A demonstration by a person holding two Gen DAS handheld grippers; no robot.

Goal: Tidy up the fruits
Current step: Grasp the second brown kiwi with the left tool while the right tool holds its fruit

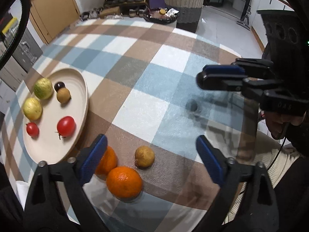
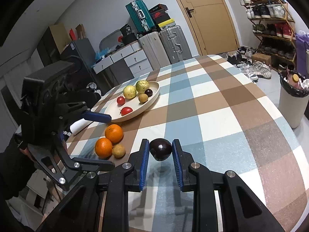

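Right hand-held gripper (image 2: 160, 150) pads clamp dark plum (image 2: 160, 149), lifted above tablecloth (image 2: 222, 116).

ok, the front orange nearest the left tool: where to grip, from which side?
Grip the front orange across its widest middle, coming down from above with the open left tool. It is round and touches the second orange at its rear-left, with the small brownish fruit close behind, so set the fingers on its clear front-left and back-right sides.

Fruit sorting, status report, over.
Right tool shut on dark plum, lifted off the table. Left tool open above two oranges and a longan. Plate holds six fruits; path there unobstructed.
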